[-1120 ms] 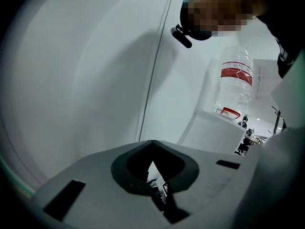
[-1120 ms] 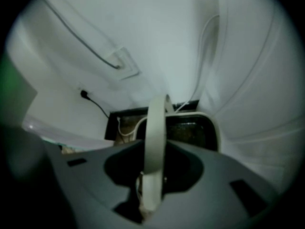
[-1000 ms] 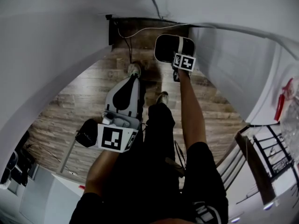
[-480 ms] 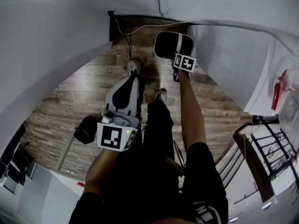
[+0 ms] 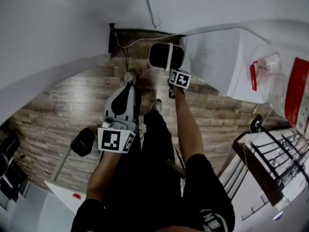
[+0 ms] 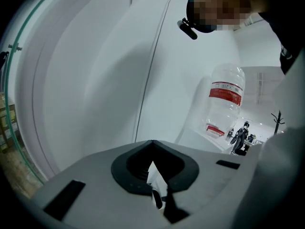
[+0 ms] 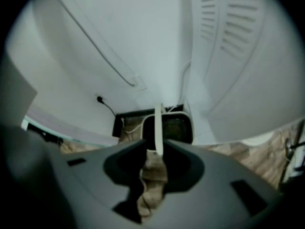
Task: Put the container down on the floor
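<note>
The right gripper, on an arm stretched toward 12 o'clock, holds the dark, white-rimmed container by its white handle over the wooden floor. The left gripper hangs by the person's left leg, also pointing to 12 o'clock, near a shoe. A clear bottle with a red label stands at 3 o'clock, and a black rack at 4 o'clock.

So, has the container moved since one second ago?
No, hardly: the container hangs just below the dark wall panel, as before; only the camera itself shifted.
</note>
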### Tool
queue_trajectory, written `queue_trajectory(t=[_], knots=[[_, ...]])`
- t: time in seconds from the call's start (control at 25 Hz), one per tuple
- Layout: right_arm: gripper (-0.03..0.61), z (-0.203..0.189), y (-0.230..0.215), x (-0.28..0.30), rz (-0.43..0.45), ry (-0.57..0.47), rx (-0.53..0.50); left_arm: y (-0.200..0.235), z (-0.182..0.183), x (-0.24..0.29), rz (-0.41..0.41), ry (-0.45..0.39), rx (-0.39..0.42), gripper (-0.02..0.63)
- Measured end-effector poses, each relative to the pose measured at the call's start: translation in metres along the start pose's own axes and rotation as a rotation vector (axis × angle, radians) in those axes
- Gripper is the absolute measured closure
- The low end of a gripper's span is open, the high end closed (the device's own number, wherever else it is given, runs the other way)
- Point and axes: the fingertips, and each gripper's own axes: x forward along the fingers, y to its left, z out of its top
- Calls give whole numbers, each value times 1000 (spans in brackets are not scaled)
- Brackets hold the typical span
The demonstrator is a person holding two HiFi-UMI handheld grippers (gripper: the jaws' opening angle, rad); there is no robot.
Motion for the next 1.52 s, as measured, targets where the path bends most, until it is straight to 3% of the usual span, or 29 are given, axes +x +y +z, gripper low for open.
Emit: queue_trajectory(t=[0.16,0.36,0.56,0.76,1.12,1.36,1.52], knots=[[462,-1,12,-64,66,-43,66,-30,23,-26,-10,-23,20,586],[519,10,36,-163,142,-135,0,-69,43,-69,-31,-42,1,586],[534,30,54,-271,234,-285,-50,-109,63,-113,-24,-94,14,586],[540,44,60,-355,264,-398,-88,-135,83,-141,-5,-148,42,586],[543,37,88,-485,337,-599,-124,-158,115,-176,-15,-183,158,586],[545,30,123,-549,329,-726,-178,-143,120,-187,-53,-150,183,586],[545,14,151,-575,374,-775,-201,-131,139,-198,-82,-156,177,586]])
